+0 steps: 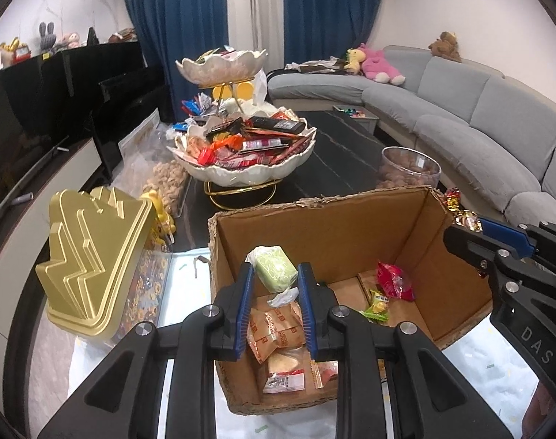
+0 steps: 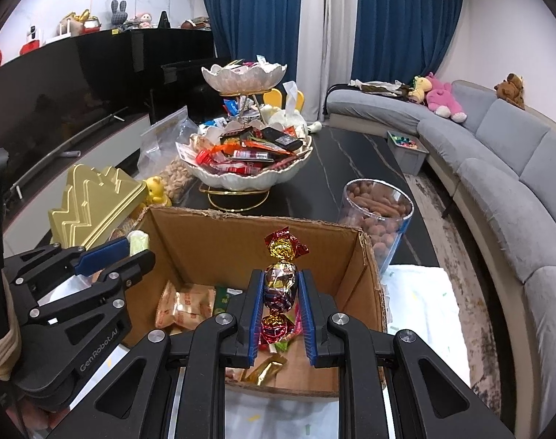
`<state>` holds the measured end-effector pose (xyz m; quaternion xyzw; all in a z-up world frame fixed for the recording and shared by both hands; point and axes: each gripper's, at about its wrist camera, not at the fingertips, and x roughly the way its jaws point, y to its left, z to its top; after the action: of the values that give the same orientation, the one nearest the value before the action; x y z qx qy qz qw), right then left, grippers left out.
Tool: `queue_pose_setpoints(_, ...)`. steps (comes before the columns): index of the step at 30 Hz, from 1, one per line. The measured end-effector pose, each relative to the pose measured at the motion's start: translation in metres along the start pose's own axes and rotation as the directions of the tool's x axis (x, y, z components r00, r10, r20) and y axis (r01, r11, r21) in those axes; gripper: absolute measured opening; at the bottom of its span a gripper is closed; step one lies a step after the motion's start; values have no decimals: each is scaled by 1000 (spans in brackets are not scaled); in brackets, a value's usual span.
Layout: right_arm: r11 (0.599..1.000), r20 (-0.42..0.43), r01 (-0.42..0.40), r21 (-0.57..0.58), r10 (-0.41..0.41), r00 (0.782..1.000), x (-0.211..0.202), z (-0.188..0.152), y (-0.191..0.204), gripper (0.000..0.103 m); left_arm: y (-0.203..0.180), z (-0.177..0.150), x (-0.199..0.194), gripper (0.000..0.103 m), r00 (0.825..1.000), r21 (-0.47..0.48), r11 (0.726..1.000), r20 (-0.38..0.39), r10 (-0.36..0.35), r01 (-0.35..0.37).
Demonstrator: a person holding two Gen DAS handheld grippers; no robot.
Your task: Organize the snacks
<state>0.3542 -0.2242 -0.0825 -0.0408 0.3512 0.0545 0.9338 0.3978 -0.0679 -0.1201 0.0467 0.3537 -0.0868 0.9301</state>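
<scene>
The pale green wrapped snack cake [image 1: 276, 267] sits crosswise between the blue pads of the left gripper [image 1: 276, 285], its long axis running from far left to near right, with one crimped white wrapper end poking out at the far left and the other hanging down at the near side. The jaws are narrowed onto it, each pad pressed against a side of the block, and it hangs above the left half of the open brown cardboard box [image 1: 427, 226]. The right gripper [image 2: 280, 294] holds a string of foil-wrapped candies in red, gold and dark foil [image 2: 279, 280], long axis pointing straight away along the fingers, with the gold-and-red twist at the far end standing up past the fingertips. Its jaws are drawn close, pinching the middle candy between the pads, over the right part of the same box. Down inside the box lie orange cracker packets [image 1: 274, 329], a red snack pouch [image 1: 394, 280] and small green sweets [image 1: 378, 305]. Beyond the box on the dark table [image 2: 354, 153] stands a white scalloped two-tier bowl stand heaped with snacks [image 2: 252, 179], with a clear round tub of brown nuts [image 2: 376, 208] to the right and a gold stepped tin lid [image 1: 91, 256] to the left.
</scene>
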Motion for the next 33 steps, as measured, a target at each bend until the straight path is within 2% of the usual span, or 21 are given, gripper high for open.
queue_pose_setpoints(2,1000,-5,3,1,-3,1000,1,1,0,21,1,0,-1,27,1000,-4,1000,-1,1,-1)
queue_pose_setpoints(4,1000,-5,7,1,-7,1000,0,1,0,31,1,0,-3,31,1000,0,1000,2,2,-2)
queue_pose_setpoints(6,1000,7,15,3,-15,1000,-4,0,0,52,2,0,-7,44,1000,-2,1000,11,5,-5)
queue_pose_setpoints(8,1000,24,26,5,-26,999,-9,0,1,63,3,0,-11,55,1000,-5,1000,20,6,-5)
queue_pose_setpoints(9,1000,33,30,6,-30,999,-12,1,1,66,3,0,-12,56,1000,-5,1000,22,6,-6)
queue_pose_setpoints(17,999,42,41,20,-42,998,-29,1,0,67,3,-1,-33,72,999,-13,999,39,31,-30)
queue_pose_setpoints(29,998,51,36,44,-39,998,-72,-7,2,68,2,-9,-80,80,996,-24,998,61,59,-58)
queue_pose_setpoints(33,997,59,36,61,-40,997,-90,-12,1,77,-2,-13,-97,81,995,-23,997,69,71,-69)
